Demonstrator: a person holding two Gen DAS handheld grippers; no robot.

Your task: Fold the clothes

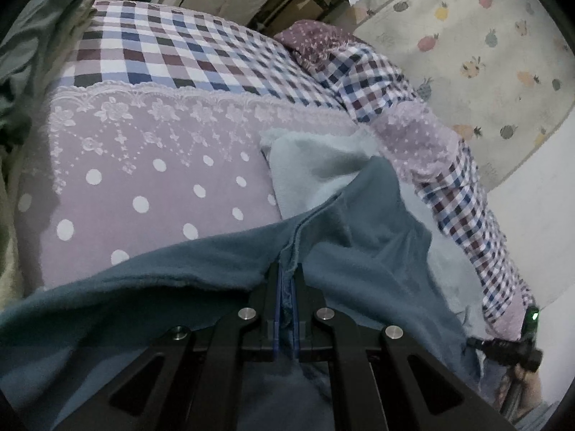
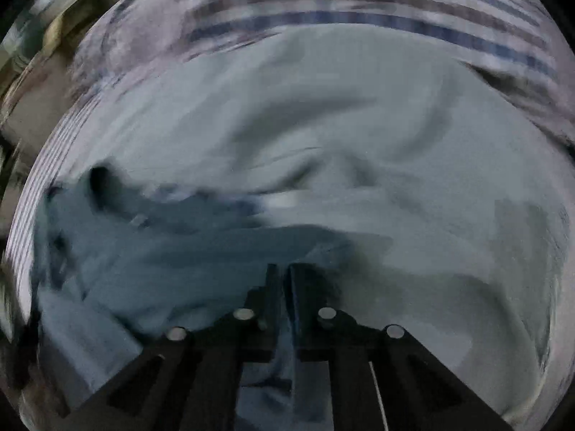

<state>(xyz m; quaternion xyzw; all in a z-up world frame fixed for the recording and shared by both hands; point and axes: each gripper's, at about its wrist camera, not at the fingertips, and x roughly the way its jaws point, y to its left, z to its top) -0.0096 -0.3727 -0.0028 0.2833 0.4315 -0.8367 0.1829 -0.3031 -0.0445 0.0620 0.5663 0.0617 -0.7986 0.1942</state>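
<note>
Blue garment (image 1: pixel 359 222), pale inner face showing, bunched ahead of left gripper (image 1: pixel 286 269), clamped on its seam; right gripper (image 2: pixel 284 269) nearly closed, grip indeterminate

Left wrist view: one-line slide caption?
Left gripper shut on blue garment seam above polka-dot and checked bedding.
</note>
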